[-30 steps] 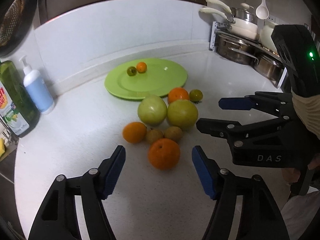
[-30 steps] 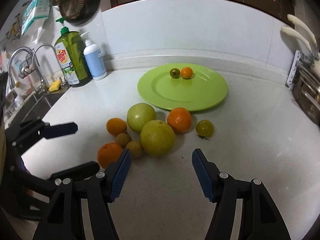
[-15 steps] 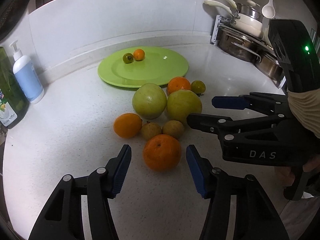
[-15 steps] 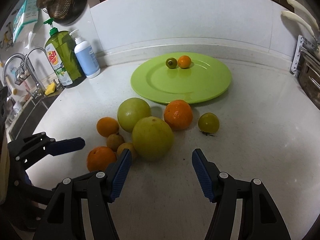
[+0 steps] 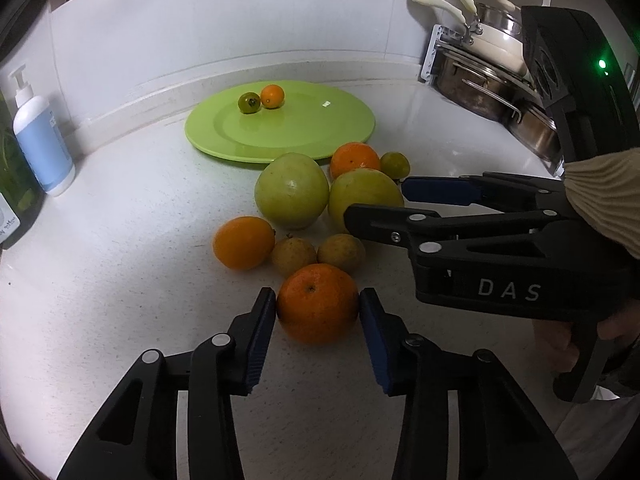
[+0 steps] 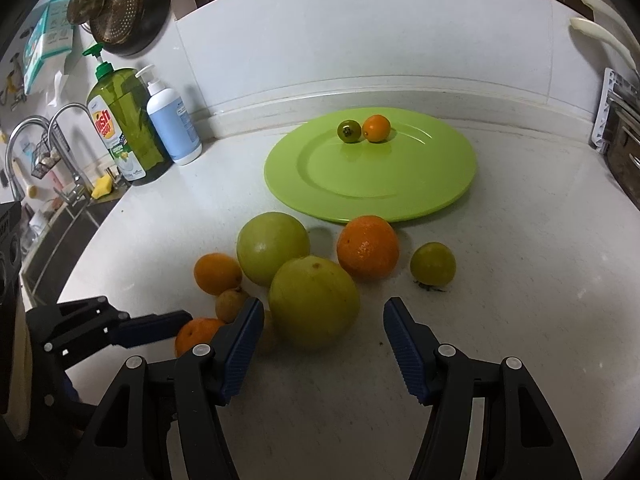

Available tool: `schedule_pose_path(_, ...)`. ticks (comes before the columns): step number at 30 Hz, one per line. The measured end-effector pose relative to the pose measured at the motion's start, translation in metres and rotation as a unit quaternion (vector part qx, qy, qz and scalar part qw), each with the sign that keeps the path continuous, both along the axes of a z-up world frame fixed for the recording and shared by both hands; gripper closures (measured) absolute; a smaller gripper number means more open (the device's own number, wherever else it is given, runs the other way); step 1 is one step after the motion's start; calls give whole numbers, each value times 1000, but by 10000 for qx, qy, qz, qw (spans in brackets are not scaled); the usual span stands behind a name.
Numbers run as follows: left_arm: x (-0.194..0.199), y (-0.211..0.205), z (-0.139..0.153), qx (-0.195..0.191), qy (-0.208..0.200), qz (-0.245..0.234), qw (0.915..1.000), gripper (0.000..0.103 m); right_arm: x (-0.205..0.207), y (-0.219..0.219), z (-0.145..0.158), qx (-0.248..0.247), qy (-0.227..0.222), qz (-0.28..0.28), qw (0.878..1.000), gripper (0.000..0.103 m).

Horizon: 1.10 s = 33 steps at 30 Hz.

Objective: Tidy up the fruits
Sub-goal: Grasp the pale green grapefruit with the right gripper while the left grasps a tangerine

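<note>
A green plate at the back of the white counter holds a small green fruit and a small orange one. In front of it lie several loose fruits. My left gripper is shut on the nearest orange, which rests on the counter. My right gripper is open, its blue pads either side of a large green fruit, not touching it. The plate, a second large green fruit, an orange and a small green fruit show in the right wrist view.
A green dish soap bottle and a blue pump bottle stand at the back left beside a sink with a tap. A rack of steel pots stands at the back right.
My left gripper moved forward and closed on the nearest orange. My right gripper moved forward until its open pads flank the large green fruit.
</note>
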State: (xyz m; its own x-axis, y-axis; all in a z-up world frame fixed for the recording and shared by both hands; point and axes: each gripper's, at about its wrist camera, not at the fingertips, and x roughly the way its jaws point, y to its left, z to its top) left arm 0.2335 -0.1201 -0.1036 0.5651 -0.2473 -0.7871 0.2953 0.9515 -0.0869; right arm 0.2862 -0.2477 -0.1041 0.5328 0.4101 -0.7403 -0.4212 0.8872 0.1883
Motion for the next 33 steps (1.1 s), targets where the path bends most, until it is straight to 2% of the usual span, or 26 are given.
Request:
schedule_pose_path(8, 1, 4, 3, -3, -57, 82, 10000, 61, 5, 3, -1, -51, 41, 18, 10000, 41)
schedule_pose_path(13, -1, 11, 14, -6, -213, 238, 9995, 61, 7, 6, -2, -48, 74, 73, 9999, 47)
schedule_pose_path(17, 4, 17, 19, -23, -296, 392, 9988, 61, 10, 7, -4, -1, 160, 68, 9998, 47)
schedule_pose_path(19, 7, 19, 20, -29, -314, 442, 9985, 61, 12, 7, -5, 58, 221, 66, 9997, 52)
schedule_pose_path(33, 11, 25, 26, 28, -491, 651, 9967, 61, 8, 6, -3, 26, 209, 67, 9998, 53)
